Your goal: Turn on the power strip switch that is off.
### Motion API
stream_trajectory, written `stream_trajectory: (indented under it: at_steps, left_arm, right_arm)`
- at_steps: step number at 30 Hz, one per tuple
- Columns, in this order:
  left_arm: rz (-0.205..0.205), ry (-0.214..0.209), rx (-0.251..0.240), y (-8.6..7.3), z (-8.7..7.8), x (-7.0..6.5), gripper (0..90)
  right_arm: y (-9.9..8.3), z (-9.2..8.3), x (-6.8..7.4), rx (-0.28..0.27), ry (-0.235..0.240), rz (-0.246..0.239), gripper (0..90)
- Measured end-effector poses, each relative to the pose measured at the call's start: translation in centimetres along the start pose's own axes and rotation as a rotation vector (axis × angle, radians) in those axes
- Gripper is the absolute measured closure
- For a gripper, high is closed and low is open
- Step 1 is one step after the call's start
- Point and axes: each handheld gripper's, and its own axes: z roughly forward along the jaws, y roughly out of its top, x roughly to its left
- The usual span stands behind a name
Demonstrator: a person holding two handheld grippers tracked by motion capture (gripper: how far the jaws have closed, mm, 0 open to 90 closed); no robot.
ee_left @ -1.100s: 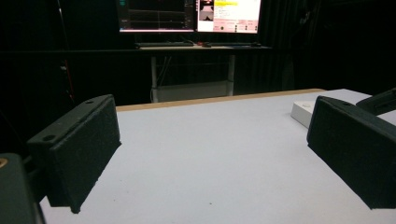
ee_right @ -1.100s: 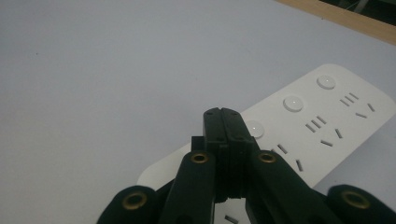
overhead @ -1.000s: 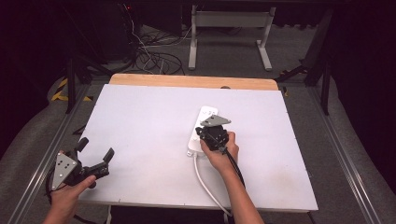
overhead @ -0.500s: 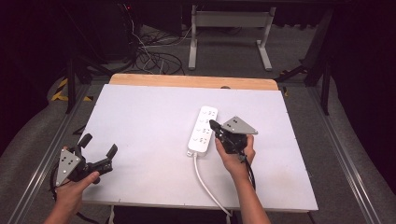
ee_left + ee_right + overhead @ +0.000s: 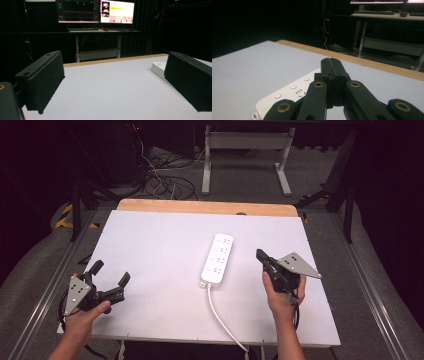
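Dark curtains, a desk with lit monitors (image 5: 96, 11) and loose floor cables ringed a white, matte bench (image 5: 150, 245) with a bare wooden strip along its far edge. On it, right of centre, lay the power strip (image 5: 217, 258): a smooth white plastic slab with rounded corners, rows of sockets and small round buttons, pointing toward the far edge, its white cord (image 5: 222, 317) trailing off the near edge. Just beside it on the right, not touching, the right hand-held gripper (image 5: 262, 257) had its black jaws pressed together on nothing. Near the near left corner, the left hand-held gripper (image 5: 109, 273) stood spread and empty, its pads flat and foam-like. A careless sweep of the right hand could likely nudge the light, slick strip askew, or snag the cord and drag it toward the edge.
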Motion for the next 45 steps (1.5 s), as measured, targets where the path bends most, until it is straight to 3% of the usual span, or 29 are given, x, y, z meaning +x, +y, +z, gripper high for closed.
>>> stream_trajectory:
  at_steps: [2, 11, 18, 22, 27, 32, 36, 41, 45]
  left_arm:
    - [-0.001, 0.0, -0.002, 0.0, 0.1, 0.0, 3.3]
    - [-0.002, 0.007, -0.002, 0.0, 0.0, 0.1, 3.4]
    - [0.001, 0.005, -0.003, 0.0, 0.0, 0.0, 3.4]
    - [0.003, 0.009, -0.002, 0.0, 0.0, 0.1, 3.4]
    - [0.0, 0.005, -0.001, 0.0, 0.0, 0.0, 3.4]
    - [-0.001, 0.002, -0.001, 0.0, 0.0, 0.1, 3.4]
    - [0.001, 0.005, 0.001, 0.0, 0.0, 0.1, 3.4]
    - [-0.001, 0.009, 0.0, 0.0, -0.1, 0.1, 3.4]
    - [-0.003, 0.012, -0.003, 0.0, -0.1, 0.1, 3.4]
  right_arm:
    - [-0.1, -0.9, -0.7, -0.033, -0.027, 0.02, 90.0]
    - [-0.2, -1.3, -1.9, -0.038, -0.058, 0.036, 89.2]
    - [-0.5, -1.8, -2.4, -0.065, -0.072, 0.04, 78.9]
    - [-0.6, -1.8, -2.8, -0.08, -0.093, 0.045, 66.6]
    - [-0.8, -1.6, -3.2, -0.085, -0.106, 0.055, 36.7]
    - [-0.6, -2.1, -3.5, -0.134, -0.11, 0.062, 23.2]
    - [-0.7, -2.1, -3.9, -0.15, -0.124, 0.086, 18.0]
    - [-0.9, -1.3, -4.3, -0.083, -0.125, 0.075, 14.8]
    - [-1.5, -0.1, -3.9, -0.022, -0.152, -0.022, 9.2]
